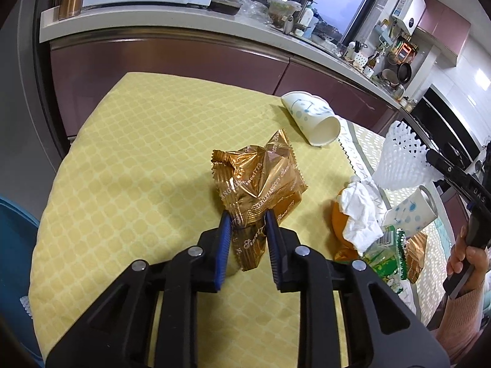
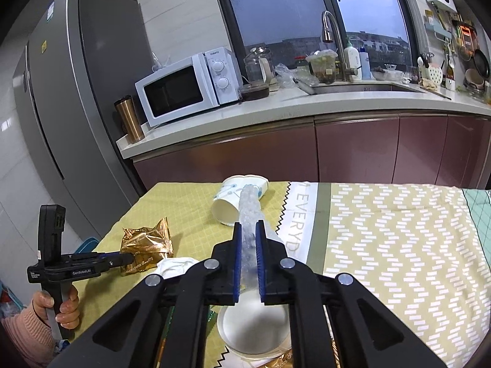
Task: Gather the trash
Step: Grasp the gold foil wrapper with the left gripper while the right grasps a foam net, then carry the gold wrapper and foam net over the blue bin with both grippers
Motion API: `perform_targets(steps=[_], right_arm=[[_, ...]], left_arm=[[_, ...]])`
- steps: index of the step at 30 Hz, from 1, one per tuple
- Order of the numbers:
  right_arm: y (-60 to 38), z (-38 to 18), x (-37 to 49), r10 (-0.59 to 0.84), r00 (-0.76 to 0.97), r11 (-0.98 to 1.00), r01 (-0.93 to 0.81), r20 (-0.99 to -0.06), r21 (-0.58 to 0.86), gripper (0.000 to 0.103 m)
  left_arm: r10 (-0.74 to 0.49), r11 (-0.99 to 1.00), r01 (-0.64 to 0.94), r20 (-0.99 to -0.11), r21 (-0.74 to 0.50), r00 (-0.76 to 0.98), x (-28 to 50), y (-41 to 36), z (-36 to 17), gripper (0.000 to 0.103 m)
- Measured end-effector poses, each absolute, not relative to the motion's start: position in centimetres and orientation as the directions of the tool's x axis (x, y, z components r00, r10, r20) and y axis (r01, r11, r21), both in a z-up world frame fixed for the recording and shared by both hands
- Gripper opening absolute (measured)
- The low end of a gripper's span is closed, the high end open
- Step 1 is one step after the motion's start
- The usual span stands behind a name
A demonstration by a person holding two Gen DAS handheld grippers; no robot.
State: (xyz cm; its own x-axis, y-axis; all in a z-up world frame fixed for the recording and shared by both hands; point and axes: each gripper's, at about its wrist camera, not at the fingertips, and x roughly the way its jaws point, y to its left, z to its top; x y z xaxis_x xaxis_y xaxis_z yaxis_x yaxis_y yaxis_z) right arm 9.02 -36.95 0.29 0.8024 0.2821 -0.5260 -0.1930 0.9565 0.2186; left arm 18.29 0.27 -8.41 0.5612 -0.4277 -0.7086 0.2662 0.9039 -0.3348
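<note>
Trash in both your grippers, over the table (image 1: 122,141).
Left fingers (image 1: 226,230) pinch a gold wrapper (image 1: 260,181); right fingers (image 2: 236,245) clamp white foam netting (image 2: 250,214). The tipped paper cup (image 1: 310,119) lies empty.

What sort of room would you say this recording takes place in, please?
Most likely a home kitchen: a microwave sits on the counter, a sink with a faucet lies under the window, and a fridge stands at the left.
</note>
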Motion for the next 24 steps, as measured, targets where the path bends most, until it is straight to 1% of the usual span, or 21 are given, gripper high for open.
perform_targets(steps=[10,17,24], right_arm=[[-36.2,2.0,8.3,0.300,0.825,0.951,-0.221,-0.478,0.215,0.007],[-34.1,3.5,7.4,0.354,0.829,0.933,-0.283,-0.434,0.221,0.007],[-31.4,4.2,6.5,0.425,0.808,0.904,-0.359,-0.408,0.230,0.007]], left_arm=[[-0.430,0.903,0.285,-0.672,-0.322,0.603,16.3,1.2,-6.7,0.022],[-0.419,0.908,0.287,-0.646,-0.305,0.638,14.6,2.8,-5.4,0.022],[-0.404,0.915,0.280,-0.620,-0.292,0.673,12.3,4.8,-4.2,0.022]])
